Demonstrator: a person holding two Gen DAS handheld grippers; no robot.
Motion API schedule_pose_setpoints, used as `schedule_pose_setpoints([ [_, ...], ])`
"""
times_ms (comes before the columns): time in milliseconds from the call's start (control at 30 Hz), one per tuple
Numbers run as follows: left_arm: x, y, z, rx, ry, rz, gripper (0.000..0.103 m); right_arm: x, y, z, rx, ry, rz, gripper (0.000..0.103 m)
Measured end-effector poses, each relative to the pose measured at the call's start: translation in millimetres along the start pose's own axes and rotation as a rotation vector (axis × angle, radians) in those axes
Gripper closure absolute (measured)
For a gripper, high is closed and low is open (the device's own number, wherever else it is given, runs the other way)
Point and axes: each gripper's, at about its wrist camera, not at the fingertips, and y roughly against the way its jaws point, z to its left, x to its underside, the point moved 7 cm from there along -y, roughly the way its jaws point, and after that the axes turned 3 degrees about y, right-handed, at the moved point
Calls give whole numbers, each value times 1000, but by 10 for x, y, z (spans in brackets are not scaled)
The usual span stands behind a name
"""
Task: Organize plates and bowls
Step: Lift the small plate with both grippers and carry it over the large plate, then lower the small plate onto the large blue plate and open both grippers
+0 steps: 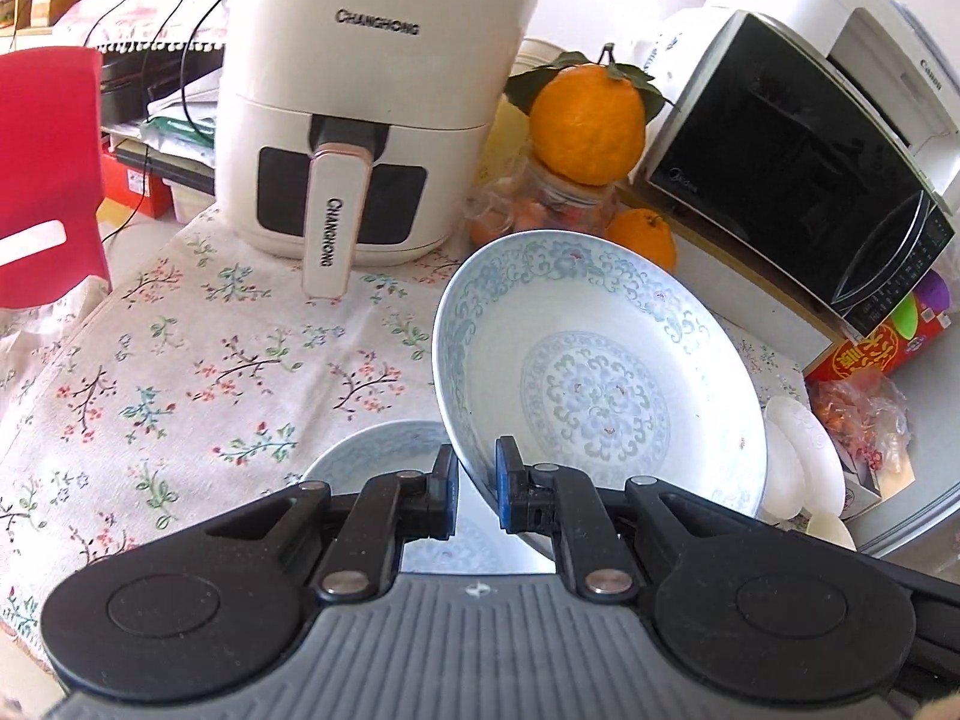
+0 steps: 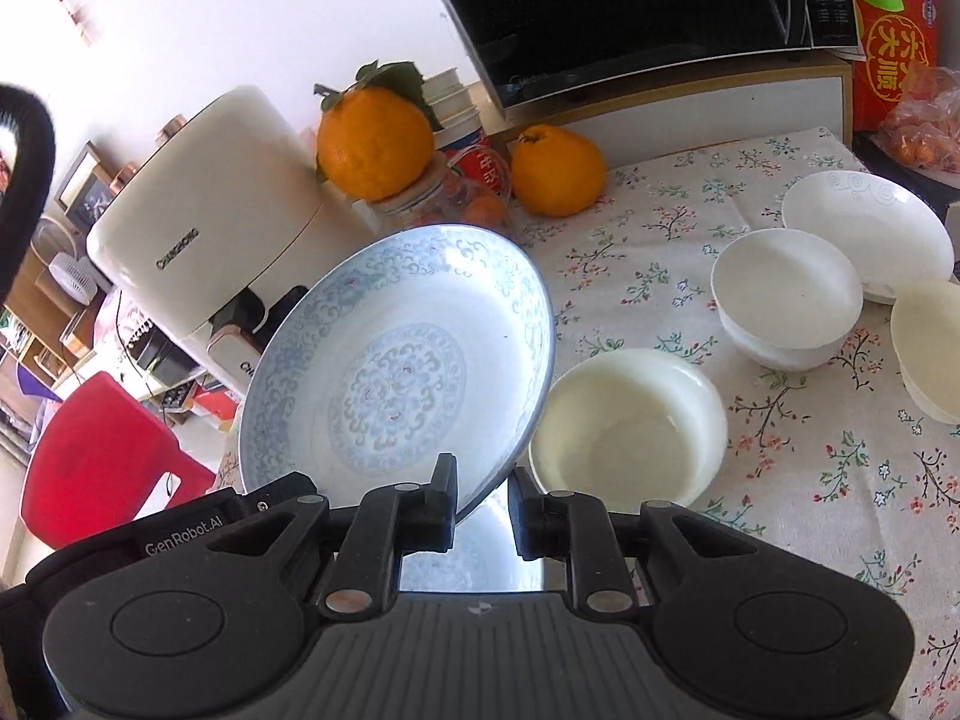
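Note:
A blue-patterned plate [image 1: 600, 372] is tilted up above the floral tablecloth. My left gripper [image 1: 477, 468] is shut on its near rim. Another blue-patterned dish [image 1: 372, 456] lies flat under the left gripper. In the right wrist view the same plate [image 2: 396, 372] stands tilted, and my right gripper [image 2: 480, 504] has its fingers around the plate's lower rim with a gap on the right side. A cream bowl [image 2: 630, 426] sits just right of the plate. A white bowl [image 2: 786, 294], a white plate [image 2: 870, 228] and another cream bowl [image 2: 930, 342] lie further right.
A white air fryer [image 1: 360, 108] stands at the back of the table. Oranges [image 1: 588, 114] sit on a jar beside it. A black microwave [image 1: 798, 168] is at the right. A red chair [image 1: 48, 180] stands off the table's left edge.

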Motion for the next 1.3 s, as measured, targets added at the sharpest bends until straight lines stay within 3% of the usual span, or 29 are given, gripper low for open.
schedule_pose_setpoints([
  [233, 236, 95, 434, -53, 36, 28, 92, 356, 12, 363, -14, 80, 69, 88],
  [467, 419, 62, 711, -89, 74, 84, 91, 587, -97, 484, 1, 127, 127, 87],
  [767, 509, 7, 709, -110, 49, 104, 90, 708, -143, 441, 33, 129, 157, 88],
  [800, 498, 17, 695, -111, 38, 92, 90, 734, -153, 422, 38, 130, 162, 91],
  [833, 491, 29, 668, -106, 24, 85, 91, 743, -152, 432, 13, 135, 159, 103],
  [900, 509, 32, 587, -83, -7, 84, 92, 750, -120, 508, -32, 133, 157, 103],
  [967, 554, -17, 574, -101, -9, 111, 93, 752, -128, 547, -6, 173, 132, 103],
  [1067, 591, -104, 658, -119, 14, 150, 94, 830, -265, 446, -19, 115, 201, 103],
  [1300, 601, -128, 653, -146, -14, 136, 95, 765, -254, 337, 4, 86, 189, 103],
])
